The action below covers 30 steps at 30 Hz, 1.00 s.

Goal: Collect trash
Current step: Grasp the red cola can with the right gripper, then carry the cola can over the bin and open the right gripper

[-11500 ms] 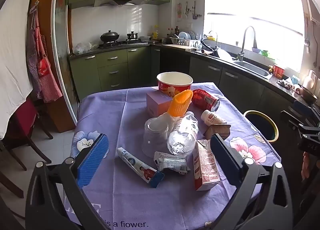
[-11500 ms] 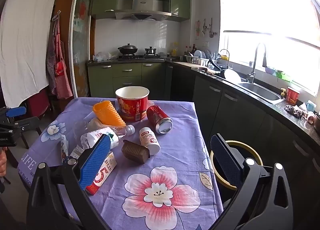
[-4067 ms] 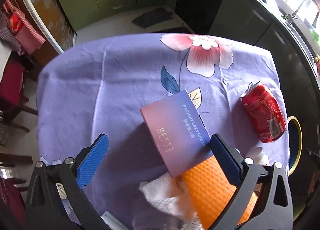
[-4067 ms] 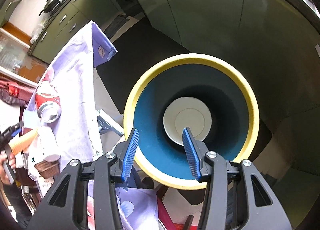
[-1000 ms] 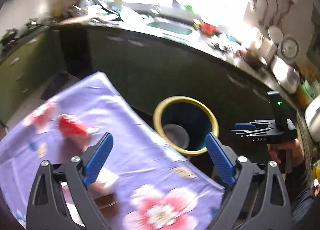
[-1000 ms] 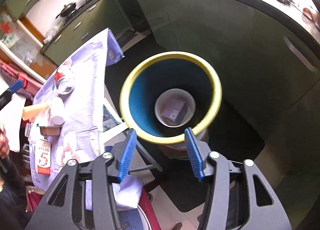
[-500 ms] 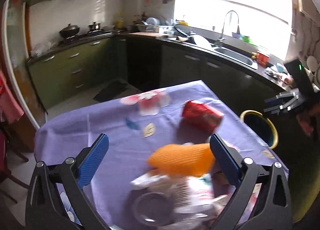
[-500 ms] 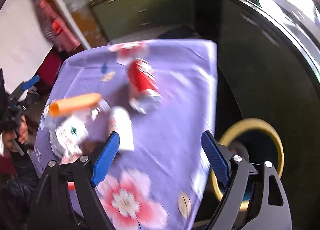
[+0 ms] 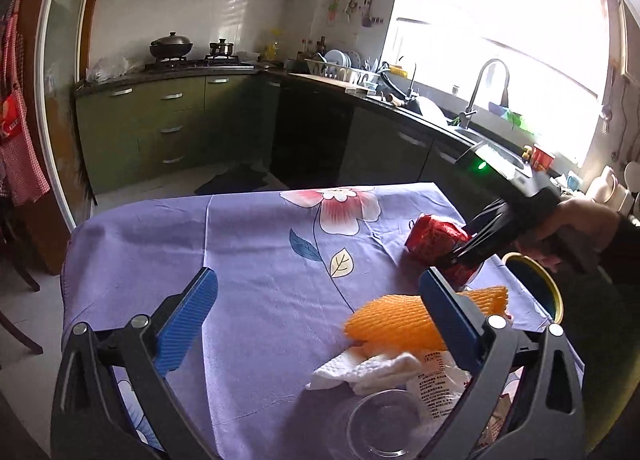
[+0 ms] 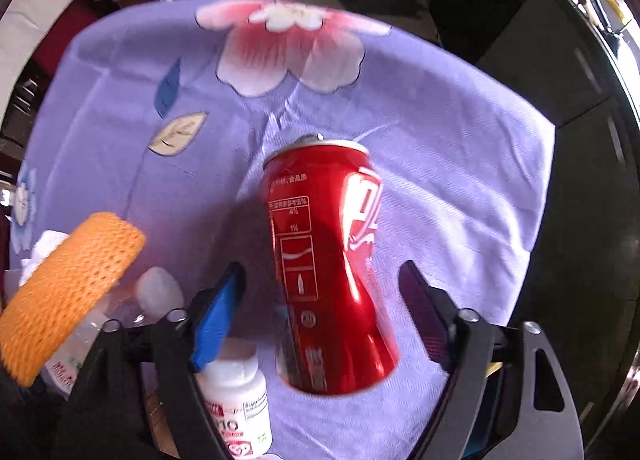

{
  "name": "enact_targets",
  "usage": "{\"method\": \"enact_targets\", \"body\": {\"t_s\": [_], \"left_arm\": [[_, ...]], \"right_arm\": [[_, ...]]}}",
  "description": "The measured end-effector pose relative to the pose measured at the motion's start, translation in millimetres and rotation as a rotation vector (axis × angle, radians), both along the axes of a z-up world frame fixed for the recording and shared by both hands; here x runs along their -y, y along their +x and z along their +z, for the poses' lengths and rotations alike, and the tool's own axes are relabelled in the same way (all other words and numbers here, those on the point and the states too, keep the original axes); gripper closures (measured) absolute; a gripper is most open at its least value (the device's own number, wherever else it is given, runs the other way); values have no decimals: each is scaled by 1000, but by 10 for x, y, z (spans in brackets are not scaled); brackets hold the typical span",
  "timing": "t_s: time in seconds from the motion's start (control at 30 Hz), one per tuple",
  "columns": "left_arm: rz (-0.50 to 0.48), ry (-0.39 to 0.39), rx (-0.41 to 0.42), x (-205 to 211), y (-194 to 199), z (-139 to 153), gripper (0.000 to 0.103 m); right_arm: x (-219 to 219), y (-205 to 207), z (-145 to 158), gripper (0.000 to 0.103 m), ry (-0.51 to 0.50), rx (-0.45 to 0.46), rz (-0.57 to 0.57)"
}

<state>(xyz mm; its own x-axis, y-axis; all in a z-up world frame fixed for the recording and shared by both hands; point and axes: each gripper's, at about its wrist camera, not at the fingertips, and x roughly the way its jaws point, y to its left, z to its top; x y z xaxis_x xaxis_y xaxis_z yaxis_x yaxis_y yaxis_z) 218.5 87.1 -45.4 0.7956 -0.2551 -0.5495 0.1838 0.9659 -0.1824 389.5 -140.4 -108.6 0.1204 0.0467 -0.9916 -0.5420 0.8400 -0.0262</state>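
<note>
Can (image 10: 332, 260), red, dented: lies on its side on purple tablecloth (image 10: 460, 164), right part of table, long axis running near-to-far. Right gripper (image 10: 320, 312) points straight down over it, jaws just been closing, straddling the can, pads apart from it. Left gripper (image 9: 316, 312) wide apart, empty, farther off. Bin (image 9: 552, 292) beyond right edge.

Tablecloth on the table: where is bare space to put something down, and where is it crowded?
The tablecloth is bare on the far half and the left side, from the printed pink flower to the left edge. The near right corner is crowded: red can, orange foam net, white tissue, clear cup.
</note>
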Motion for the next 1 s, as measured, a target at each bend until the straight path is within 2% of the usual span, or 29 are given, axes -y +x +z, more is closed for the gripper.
{"method": "enact_targets", "body": {"t_s": [0.17,0.23,0.53,0.7,0.9,1.0], "left_arm": [[-11,4,-35,35,40,-93,7],[-23,17,-39,85,38,-109,7],[-42,33,-35,170,3,-117,7],[-47,32,-26,170,-17,-112,7],[-47,25,-27,176,-21,-114,7],[-49,28,-25,194,-34,-111,7]], "right_arm": [[-3,40,-118,40,-31,-24,0],[9,57,-156,50,-37,-31,-5],[198,33,-176,51,-12,-19,-65],[416,33,91,51,43,16,-104],[920,-309,620,51,124,83,-156],[1340,-531,835,51,134,108,-215]]}}
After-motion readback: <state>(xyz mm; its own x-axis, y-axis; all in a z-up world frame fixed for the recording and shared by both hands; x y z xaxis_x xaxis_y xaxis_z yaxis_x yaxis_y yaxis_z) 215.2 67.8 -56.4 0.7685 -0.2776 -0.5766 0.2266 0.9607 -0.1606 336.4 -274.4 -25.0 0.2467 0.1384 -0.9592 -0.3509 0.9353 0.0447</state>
